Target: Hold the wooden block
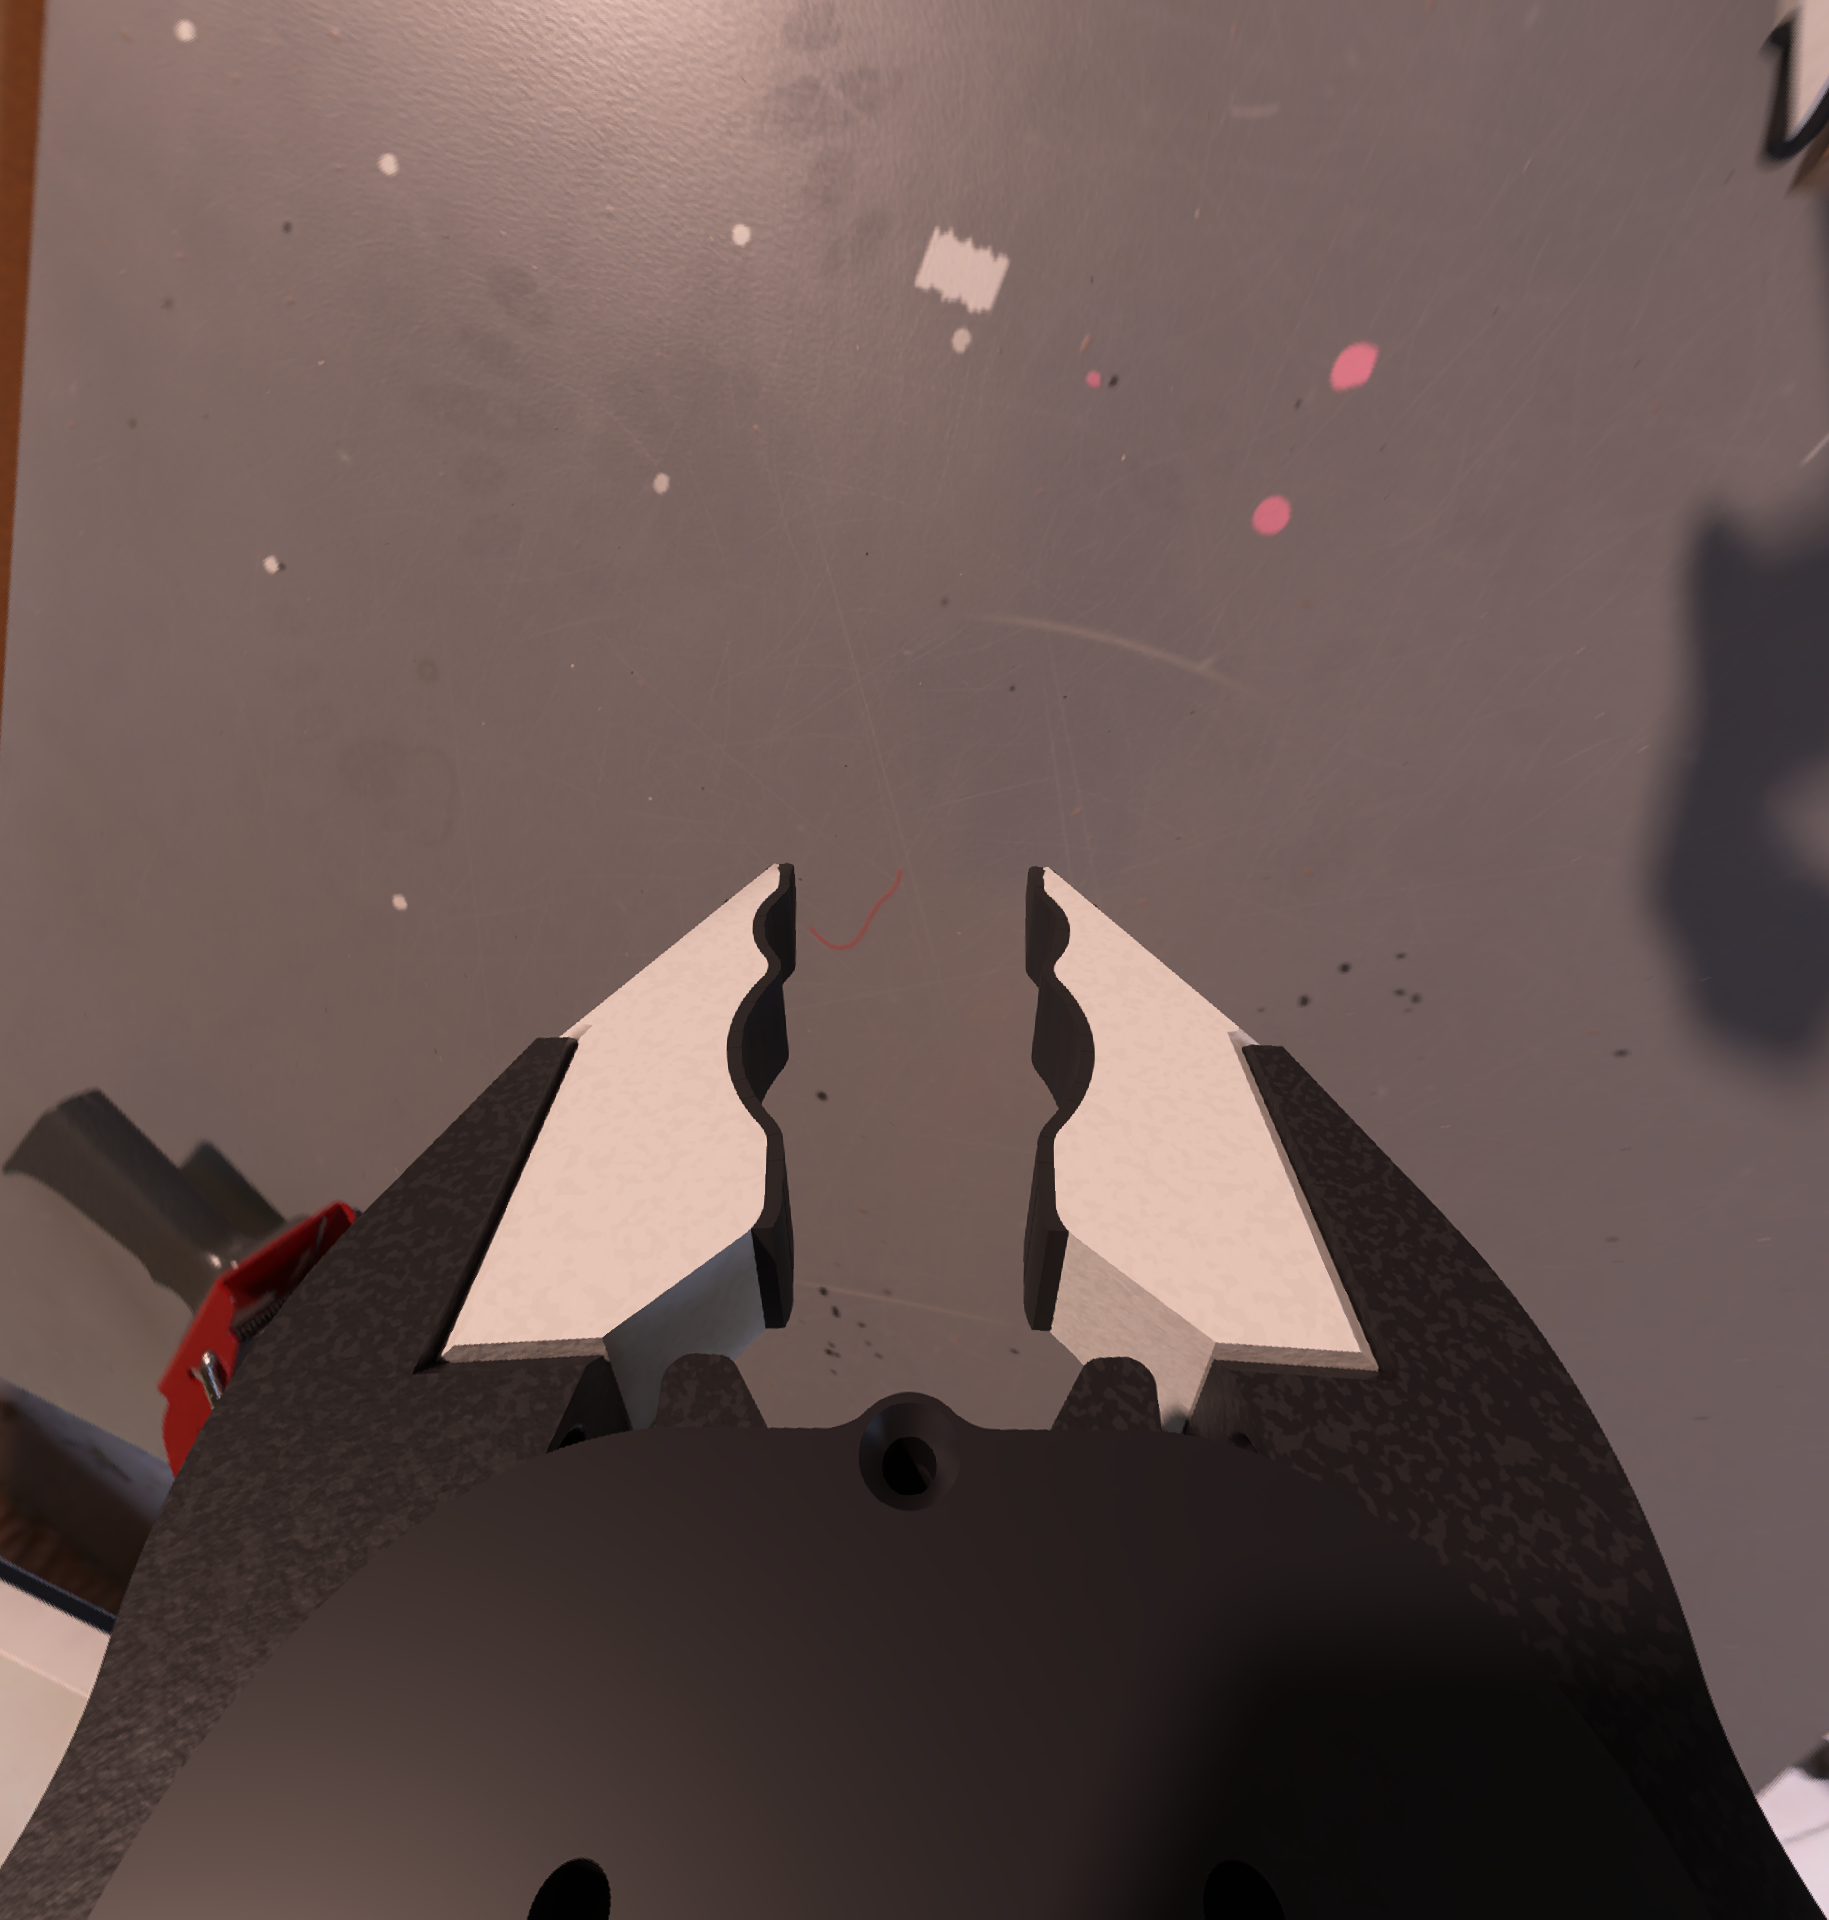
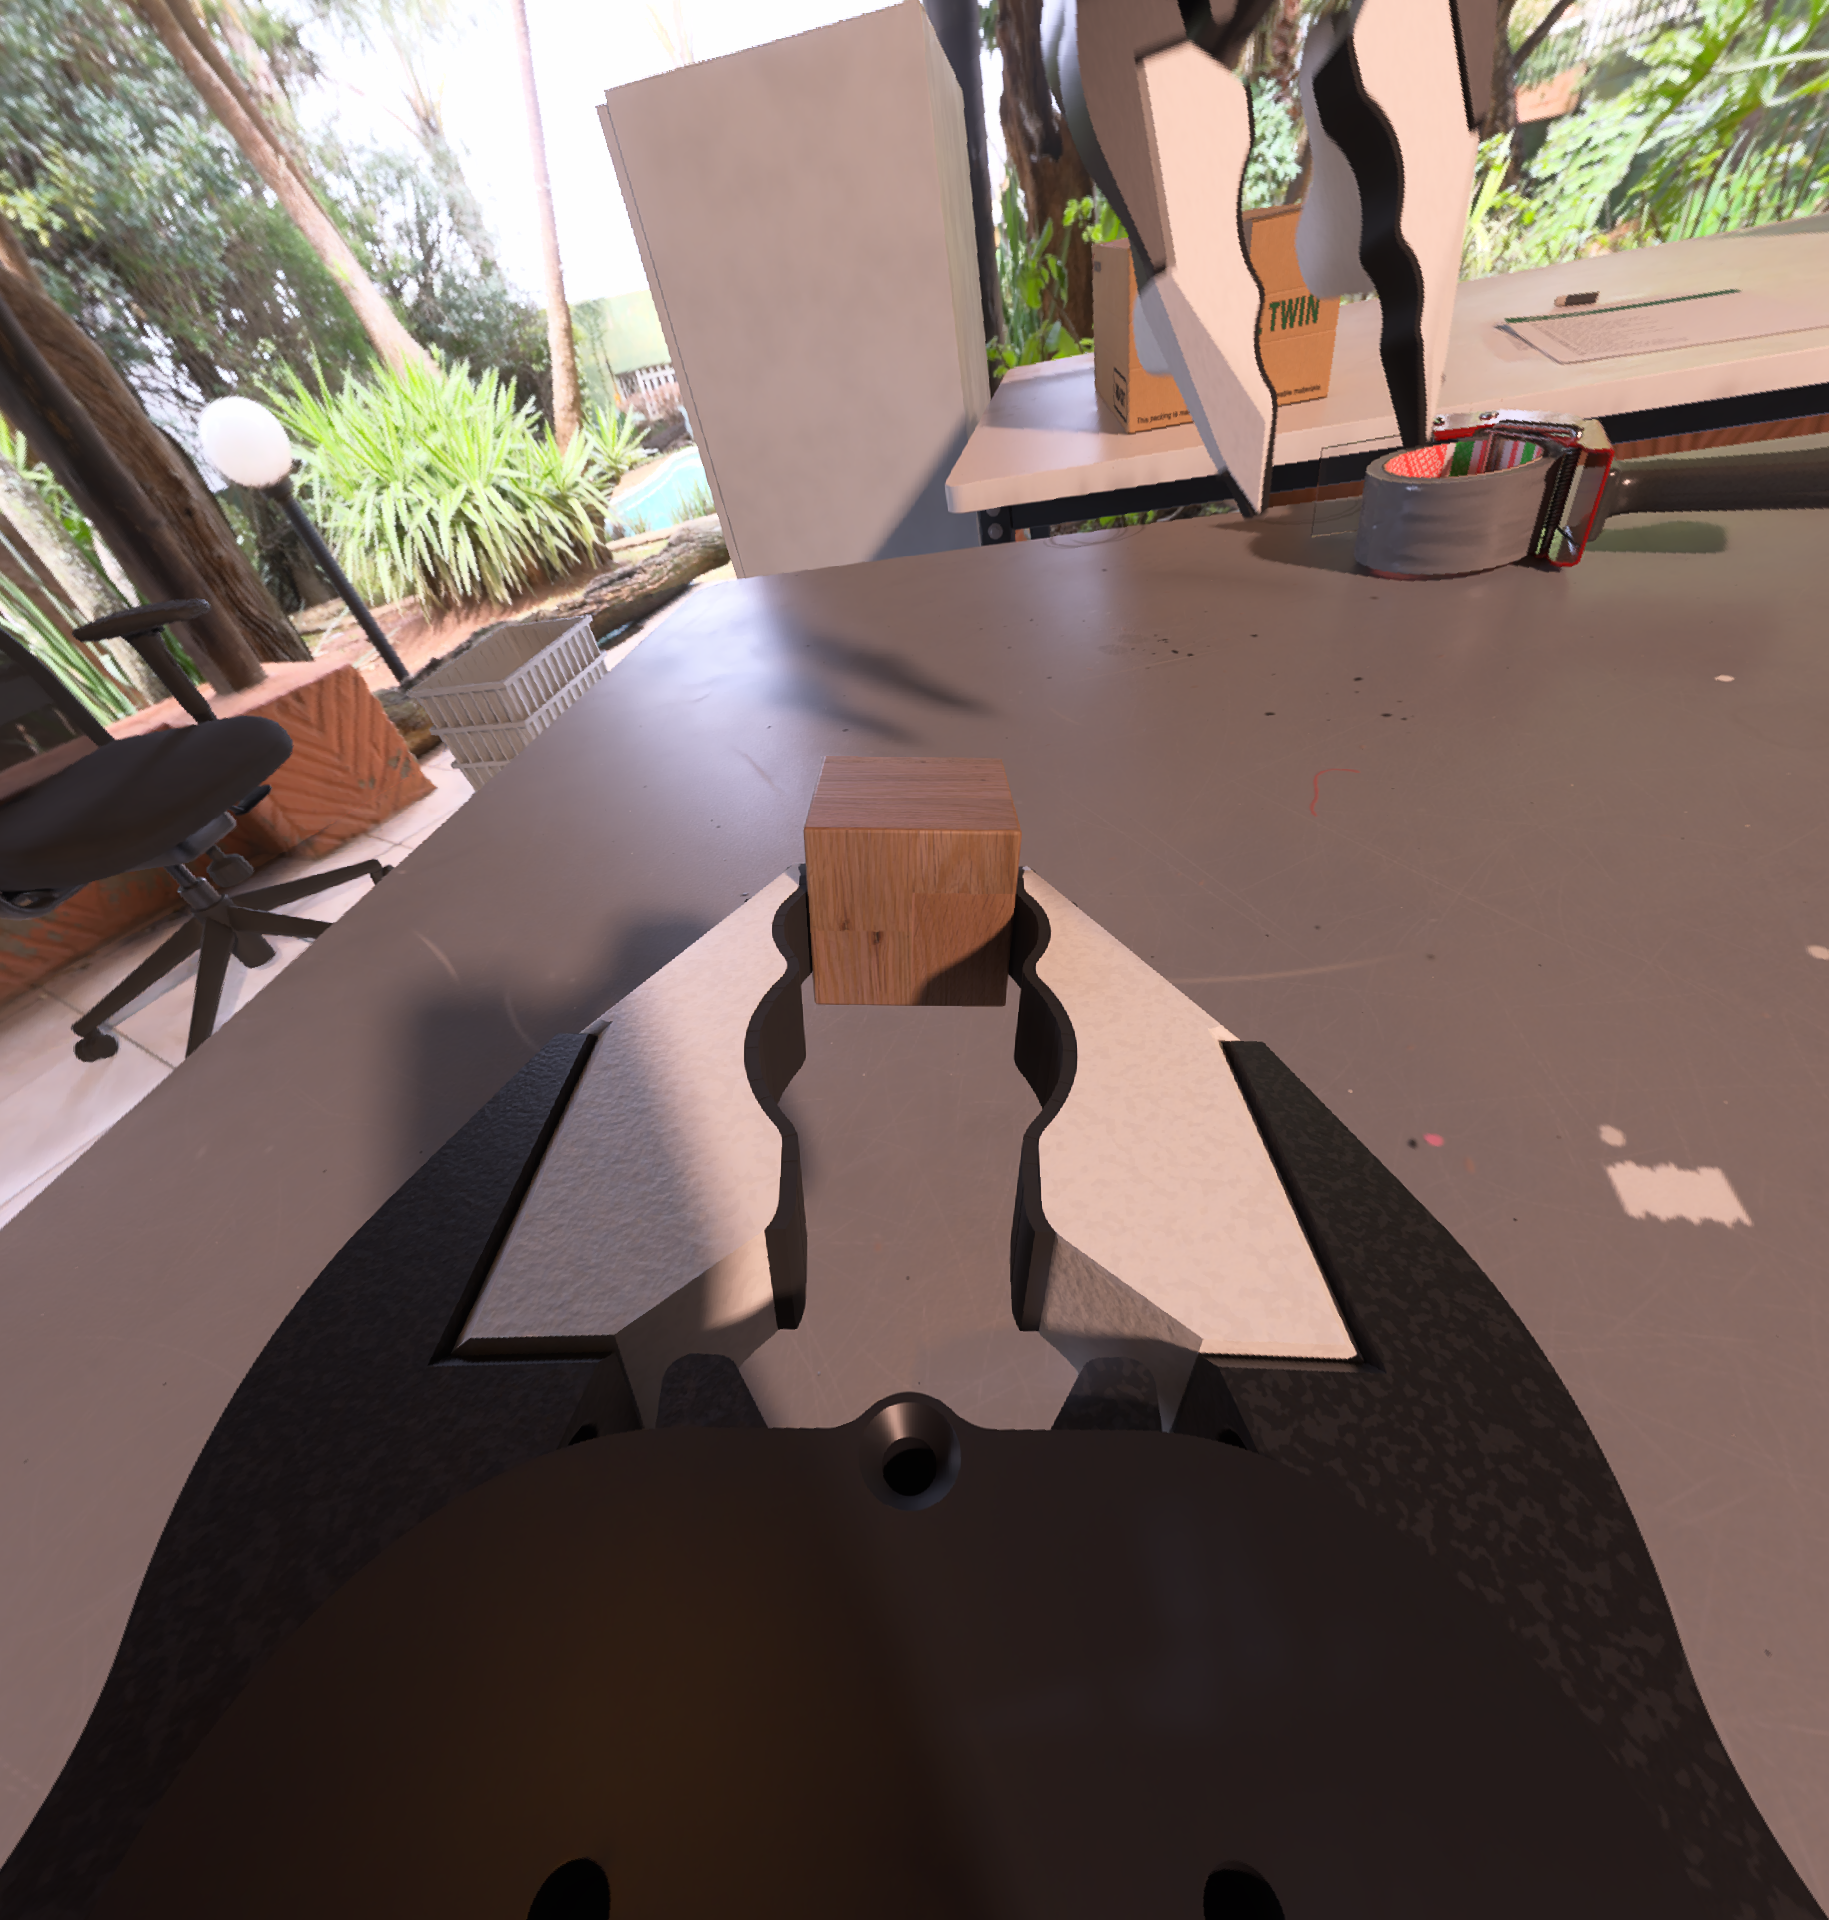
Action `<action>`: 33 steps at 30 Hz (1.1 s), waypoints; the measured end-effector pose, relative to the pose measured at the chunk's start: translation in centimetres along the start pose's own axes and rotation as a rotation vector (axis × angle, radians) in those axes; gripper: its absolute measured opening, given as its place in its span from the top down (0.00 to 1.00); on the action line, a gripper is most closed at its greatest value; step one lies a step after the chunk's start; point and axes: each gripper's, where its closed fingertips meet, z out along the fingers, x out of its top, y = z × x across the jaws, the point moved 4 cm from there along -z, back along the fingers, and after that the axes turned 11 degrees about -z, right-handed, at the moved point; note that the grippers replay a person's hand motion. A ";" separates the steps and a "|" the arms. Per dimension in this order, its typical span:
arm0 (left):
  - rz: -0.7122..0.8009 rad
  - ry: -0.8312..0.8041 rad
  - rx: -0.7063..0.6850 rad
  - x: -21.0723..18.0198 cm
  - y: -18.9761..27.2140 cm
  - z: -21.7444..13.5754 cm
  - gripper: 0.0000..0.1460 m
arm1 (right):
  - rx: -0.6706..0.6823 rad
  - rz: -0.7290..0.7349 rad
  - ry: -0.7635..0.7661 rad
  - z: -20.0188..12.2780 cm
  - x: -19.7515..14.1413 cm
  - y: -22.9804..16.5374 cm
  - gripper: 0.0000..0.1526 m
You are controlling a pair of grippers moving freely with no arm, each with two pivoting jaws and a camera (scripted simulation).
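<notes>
Looking along your right gripper (image 2: 912, 914), the wooden block (image 2: 912, 894) sits clamped between its fingertips, dead ahead; your left gripper (image 1: 910, 883) gapes empty, farther off.

A workshop or maker's office is showing here, opening onto a garden. A grey counter (image 2: 1305, 831) is carrying paint specks and scuffs, with a tape dispenser (image 2: 1481, 509) lying on it. An office chair (image 2: 131, 800) is standing beside it. Behind, a white desk (image 2: 1045, 436) is holding a cardboard box (image 2: 1294, 312) and papers (image 2: 1658, 322), while palms and trees are filling the background.
</notes>
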 end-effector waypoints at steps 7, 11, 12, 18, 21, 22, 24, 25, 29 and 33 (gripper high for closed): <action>0.217 -0.091 -0.016 -1.2 -2.4 4.1 0.64 | 0.006 0.036 0.020 -0.2 0.0 0.3 0.76; 0.303 -0.142 0.008 -1.9 -4.0 5.8 0.61 | 0.010 0.041 0.020 -0.2 0.0 0.3 0.76; 0.306 -0.143 -0.006 -2.0 -4.1 6.3 0.61 | 0.011 0.042 0.021 -0.2 0.0 0.3 0.76; 0.284 -0.171 -0.044 -2.3 -4.8 9.0 0.59 | 0.016 0.058 0.035 -0.4 0.1 0.5 0.76; 0.205 -0.129 -0.052 -1.9 -5.1 9.5 0.57 | 0.017 0.062 0.038 -0.4 0.1 0.5 0.76; 0.173 -0.138 -0.034 -1.8 -5.4 9.8 0.58 | 0.017 0.061 0.038 -0.4 0.1 0.5 0.76; 0.050 -0.166 0.025 -2.0 -6.2 10.5 0.60 | 0.017 0.059 0.036 -0.4 0.1 0.5 0.76; 0.002 -0.191 0.010 -2.2 -6.2 10.8 0.60 | 0.017 0.059 0.036 -0.4 0.1 0.5 0.76; 0.145 -0.113 -0.023 -2.2 -5.6 9.8 0.58 | 0.018 0.065 0.041 -0.4 0.1 0.5 0.76; 0.206 -0.152 -0.016 -2.5 -5.8 9.8 0.52 | 0.020 0.063 0.036 -0.4 0.1 0.5 0.76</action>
